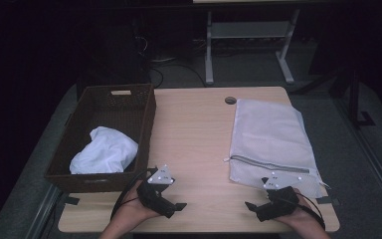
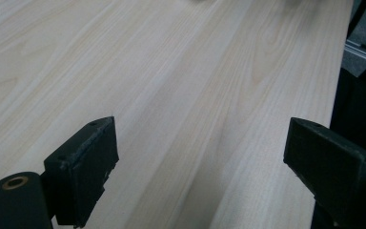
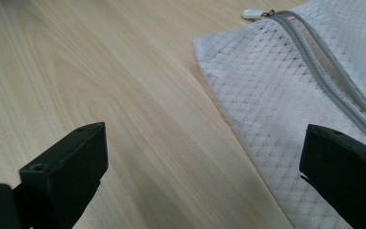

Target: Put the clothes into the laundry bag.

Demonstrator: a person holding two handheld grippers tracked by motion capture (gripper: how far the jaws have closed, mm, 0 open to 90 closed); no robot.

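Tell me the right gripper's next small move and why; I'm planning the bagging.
Probably ease the right gripper toward the zipper pull of the mesh laundry bag: its jaws stand open and empty beside the bag's corner, and the zipper looks closed at the pull end.

In the high view the person's forearms are cut off by the bottom edge, and each hand sits largely hidden under the gripper it carries – left gripper (image 1: 175, 206), right gripper (image 1: 252, 206). The white cloth (image 1: 104, 151) in the wicker basket (image 1: 146, 117) is bunched, so what kind of item it is cannot be told; its lower part is hidden behind the basket's near wall. The room beyond the table (image 1: 194, 129) is too dark to read. In the right gripper view the mesh bag (image 3: 286, 95) runs off the top and right edges, its zipper (image 3: 314, 62) cut off – and 1 black jaw covers part of it.
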